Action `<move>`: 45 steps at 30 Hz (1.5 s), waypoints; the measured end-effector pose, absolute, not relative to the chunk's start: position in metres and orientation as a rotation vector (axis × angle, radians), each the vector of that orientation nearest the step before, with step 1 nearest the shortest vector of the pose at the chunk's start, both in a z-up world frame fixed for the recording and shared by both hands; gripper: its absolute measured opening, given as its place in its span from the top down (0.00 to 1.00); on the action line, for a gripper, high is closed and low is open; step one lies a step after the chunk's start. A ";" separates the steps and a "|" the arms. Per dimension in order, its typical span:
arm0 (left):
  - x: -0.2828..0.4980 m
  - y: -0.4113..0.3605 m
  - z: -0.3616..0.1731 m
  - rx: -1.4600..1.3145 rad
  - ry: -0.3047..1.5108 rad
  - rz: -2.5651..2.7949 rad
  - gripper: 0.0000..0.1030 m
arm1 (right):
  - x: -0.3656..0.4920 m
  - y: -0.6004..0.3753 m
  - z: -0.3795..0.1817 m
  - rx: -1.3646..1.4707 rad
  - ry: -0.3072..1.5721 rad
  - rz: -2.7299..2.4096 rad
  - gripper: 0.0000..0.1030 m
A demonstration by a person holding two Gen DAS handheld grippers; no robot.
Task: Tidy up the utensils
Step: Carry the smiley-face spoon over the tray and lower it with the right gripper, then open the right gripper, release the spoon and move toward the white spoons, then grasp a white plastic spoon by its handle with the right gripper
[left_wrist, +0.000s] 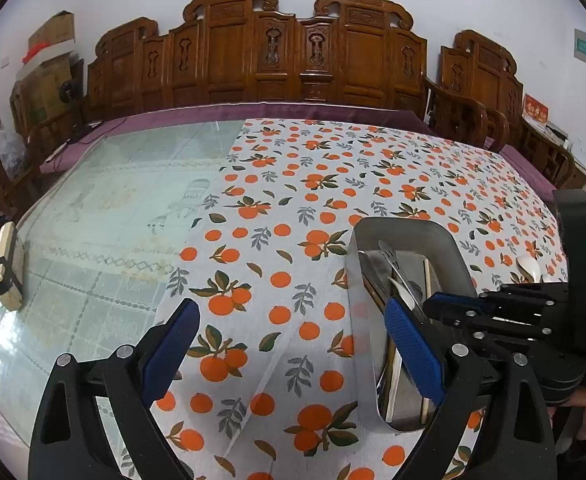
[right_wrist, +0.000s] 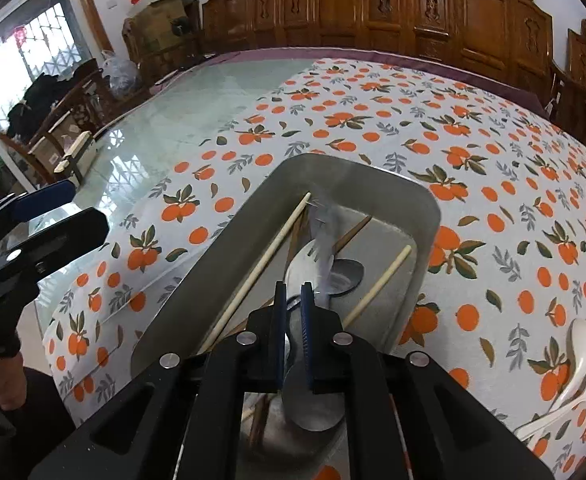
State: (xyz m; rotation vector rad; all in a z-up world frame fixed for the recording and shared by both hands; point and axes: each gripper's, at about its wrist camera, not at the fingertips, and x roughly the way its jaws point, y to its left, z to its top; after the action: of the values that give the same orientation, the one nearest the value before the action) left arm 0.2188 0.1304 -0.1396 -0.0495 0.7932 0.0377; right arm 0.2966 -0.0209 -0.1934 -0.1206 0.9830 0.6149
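A steel tray (right_wrist: 233,236) sits on the orange-print tablecloth and holds pale chopsticks (right_wrist: 261,264), dark chopsticks, a fork and spoons. My right gripper (right_wrist: 293,300) hovers over the tray with its blue pads nearly together around a metal spoon (right_wrist: 313,404), whose bowl shows below the fingers. In the left wrist view the tray (left_wrist: 449,248) lies at right, with the right gripper (left_wrist: 445,304) reaching into it. My left gripper (left_wrist: 289,320) is open and empty above the cloth, left of the tray. A white ceramic spoon (right_wrist: 573,364) lies on the cloth right of the tray.
The cloth covers the right part of a glass-topped table (left_wrist: 93,208). A small beige and black box (left_wrist: 7,264) sits near the table's left edge. Carved wooden chairs (left_wrist: 253,52) line the far side.
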 end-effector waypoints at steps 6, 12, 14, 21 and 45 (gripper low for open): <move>0.216 0.117 -0.135 -0.038 0.779 0.019 0.13 | 0.281 -0.052 -0.173 -0.125 0.920 0.600 0.90; 0.212 0.083 -0.127 0.002 0.752 -0.029 0.13 | 0.256 -0.101 -0.155 -0.126 0.871 0.556 0.90; 0.212 0.071 -0.126 0.020 0.746 -0.055 0.13 | 0.248 -0.121 -0.151 -0.126 0.861 0.529 0.90; 0.215 0.032 -0.126 0.036 0.742 -0.121 0.13 | 0.228 -0.183 -0.150 -0.112 0.865 0.430 0.90; 0.202 -0.057 -0.142 0.138 0.723 -0.274 0.13 | 0.283 -0.277 -0.222 0.100 1.020 0.168 0.71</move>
State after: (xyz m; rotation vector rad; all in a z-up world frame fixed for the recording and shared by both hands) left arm 0.2022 -0.0570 -0.1415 0.1379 0.7234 -0.2740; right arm 0.2827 -0.2767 -0.2224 0.0996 1.0203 0.1683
